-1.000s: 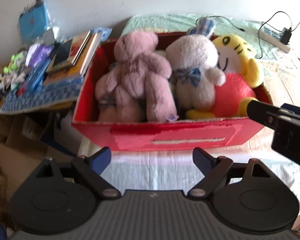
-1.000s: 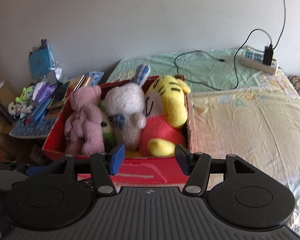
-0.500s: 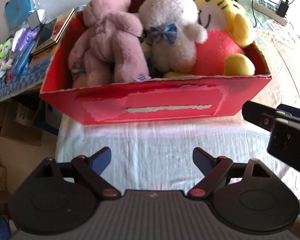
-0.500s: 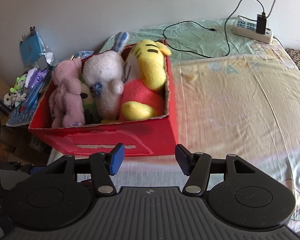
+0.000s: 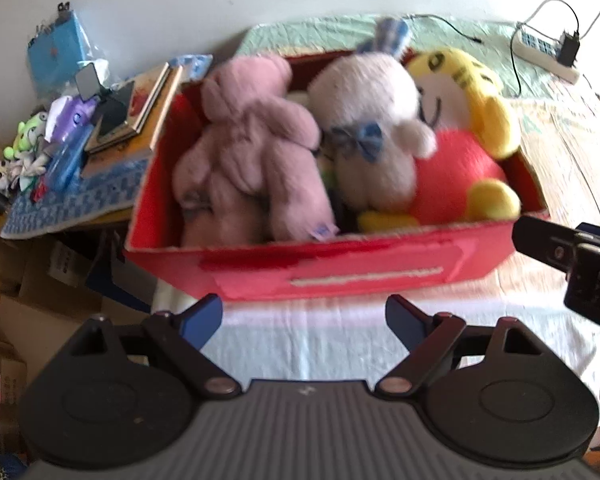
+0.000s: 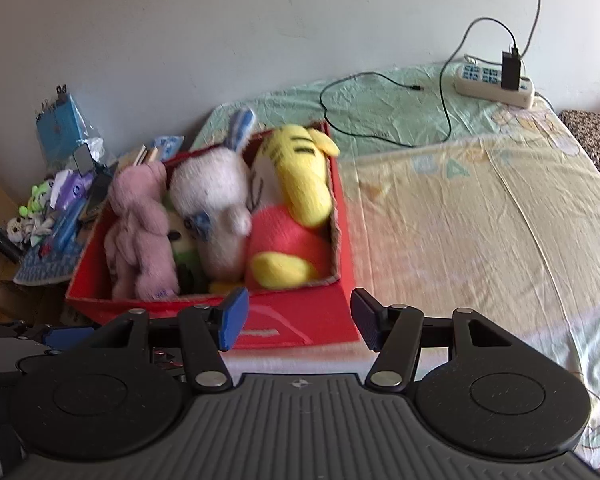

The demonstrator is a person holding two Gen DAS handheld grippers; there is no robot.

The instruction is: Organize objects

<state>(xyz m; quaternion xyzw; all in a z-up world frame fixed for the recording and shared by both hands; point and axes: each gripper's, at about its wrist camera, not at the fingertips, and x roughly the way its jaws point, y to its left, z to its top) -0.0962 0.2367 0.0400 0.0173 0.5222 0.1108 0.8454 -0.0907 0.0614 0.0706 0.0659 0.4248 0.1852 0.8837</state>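
While both tools hang just short of the red box (image 5: 340,268), we see our left gripper (image 5: 304,316) spread wide and empty, and our right gripper (image 6: 296,316) likewise parted, holding nothing. That box sits at the bed's (image 6: 480,208) left edge, near its front corner. Packed inside, side by side, are a pink bear (image 5: 248,156), a white rabbit (image 5: 372,136) with a blue bow, and a yellow tiger (image 5: 468,120).

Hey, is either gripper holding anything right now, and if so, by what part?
Nothing is held. The left gripper and right gripper are both open and empty, in front of the red box.
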